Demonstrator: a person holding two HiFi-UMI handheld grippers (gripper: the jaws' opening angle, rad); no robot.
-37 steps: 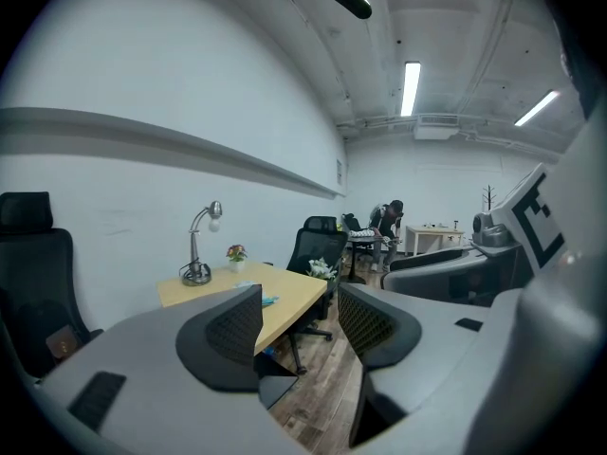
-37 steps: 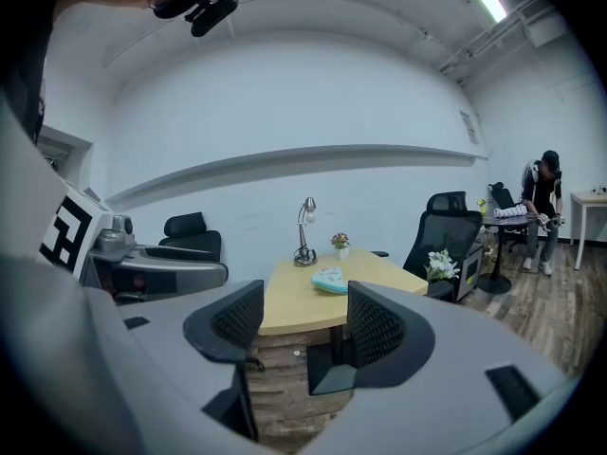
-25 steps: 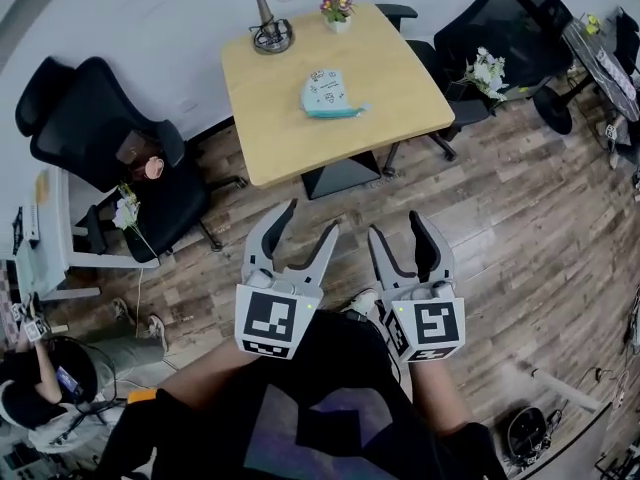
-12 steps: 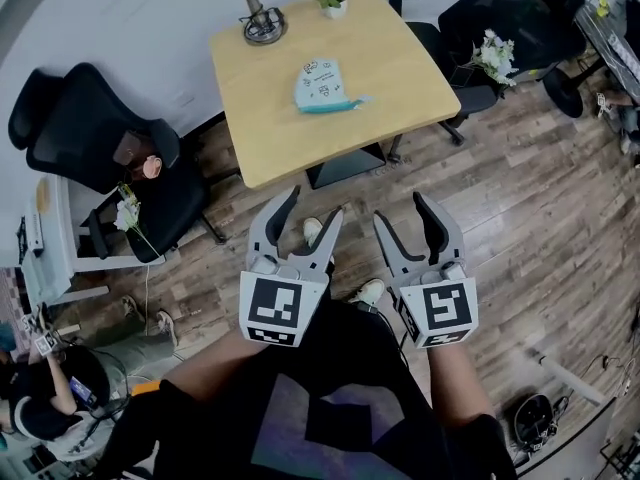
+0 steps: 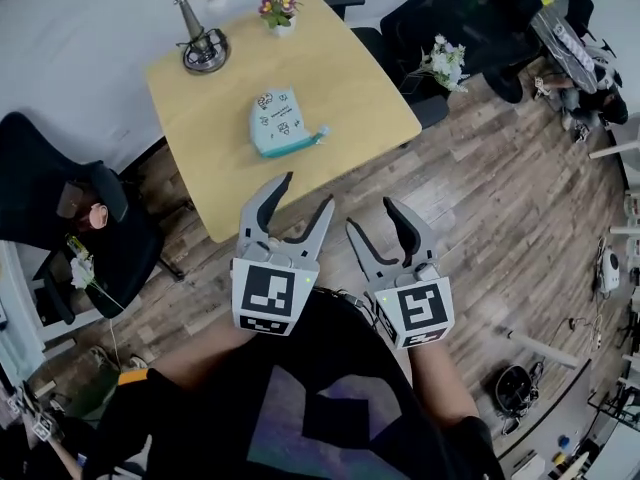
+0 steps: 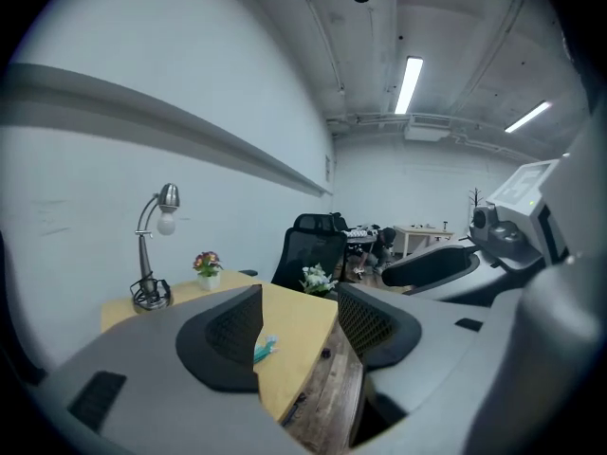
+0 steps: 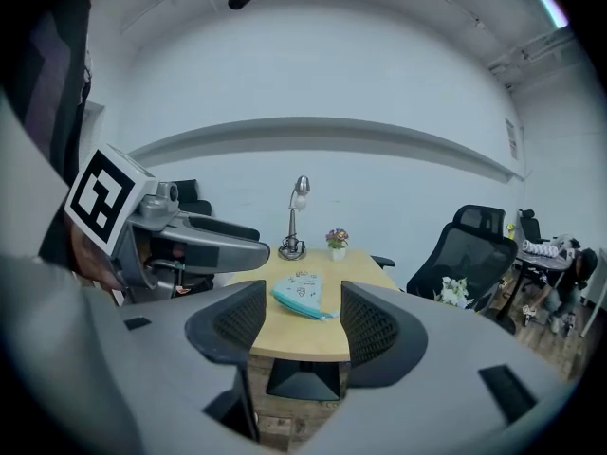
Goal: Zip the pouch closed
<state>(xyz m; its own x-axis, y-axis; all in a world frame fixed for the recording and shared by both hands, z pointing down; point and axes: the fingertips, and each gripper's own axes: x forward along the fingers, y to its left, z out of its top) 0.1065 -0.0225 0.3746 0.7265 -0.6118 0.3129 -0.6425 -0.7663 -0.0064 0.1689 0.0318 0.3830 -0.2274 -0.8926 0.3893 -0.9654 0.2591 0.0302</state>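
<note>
Pouch (image 5: 280,123), just one, lies mid-table (image 5: 350,78) with bare wood round it; one lamp (image 5: 203,43) and one flower pot (image 5: 279,10) stand at the table's far edge. Two grippers, left (image 5: 306,191) and right (image 5: 371,215), hang short of the table's near edge, jaws wide and empty. The right gripper view shows the whole pouch, the left gripper view only its teal tip.

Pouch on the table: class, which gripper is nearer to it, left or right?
Left. The left gripper hovers at the table edge, short of the pouch; the right gripper sits farther back, to its right.
</note>
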